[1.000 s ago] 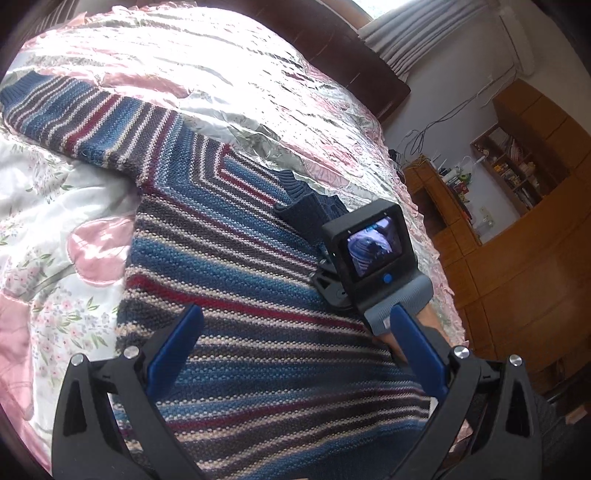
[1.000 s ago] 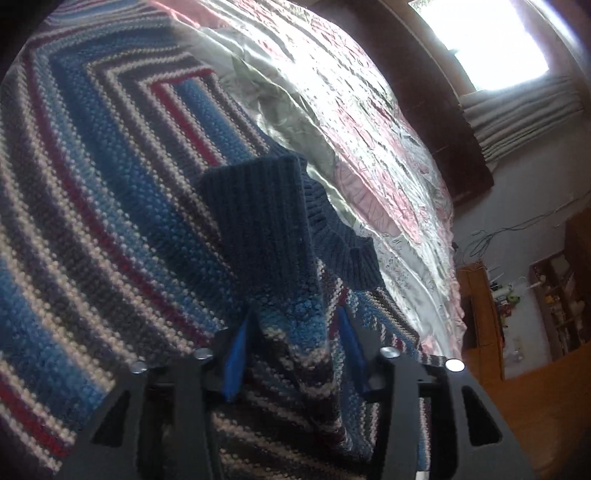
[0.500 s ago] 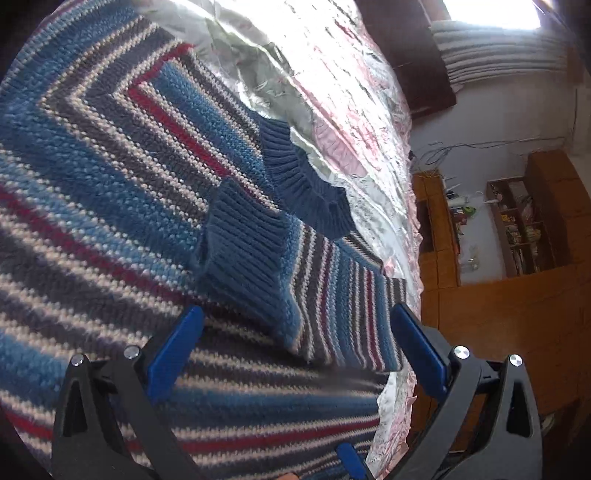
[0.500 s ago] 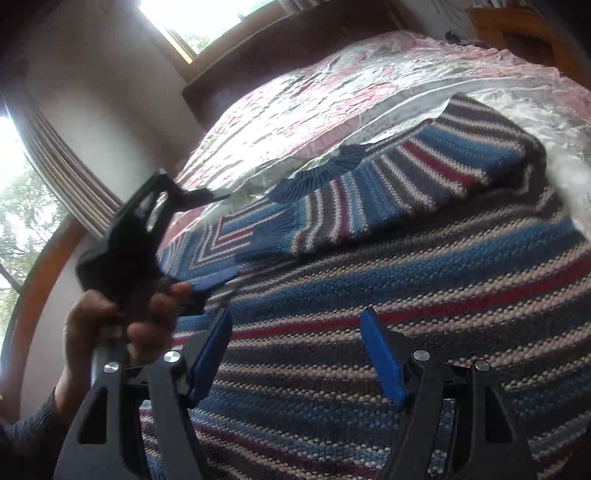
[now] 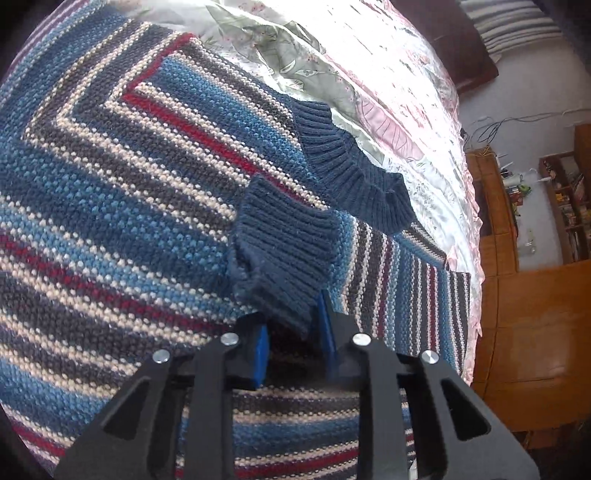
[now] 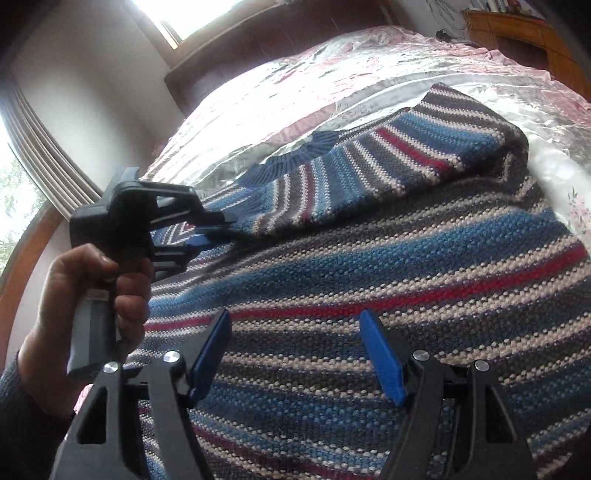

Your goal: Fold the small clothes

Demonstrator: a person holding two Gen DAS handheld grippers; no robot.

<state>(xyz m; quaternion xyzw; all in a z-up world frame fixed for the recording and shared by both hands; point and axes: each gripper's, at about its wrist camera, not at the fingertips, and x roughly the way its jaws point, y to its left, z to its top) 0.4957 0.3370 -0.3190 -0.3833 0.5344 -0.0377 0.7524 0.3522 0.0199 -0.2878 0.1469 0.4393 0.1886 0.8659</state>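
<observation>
Sweater (image 5: 110, 206) striped blue, red, cream; sleeve (image 6: 388, 166) folded across.

Bed under floral satin quilt (image 6: 369, 74), dark headboard (image 6: 258, 48), bright window (image 6: 207, 14) (curtained), wooden shelving (image 5: 561, 206).

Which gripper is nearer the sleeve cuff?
Left. The left gripper is shut on the sleeve cuff; the right gripper hovers open over the sweater body, apart from it.
</observation>
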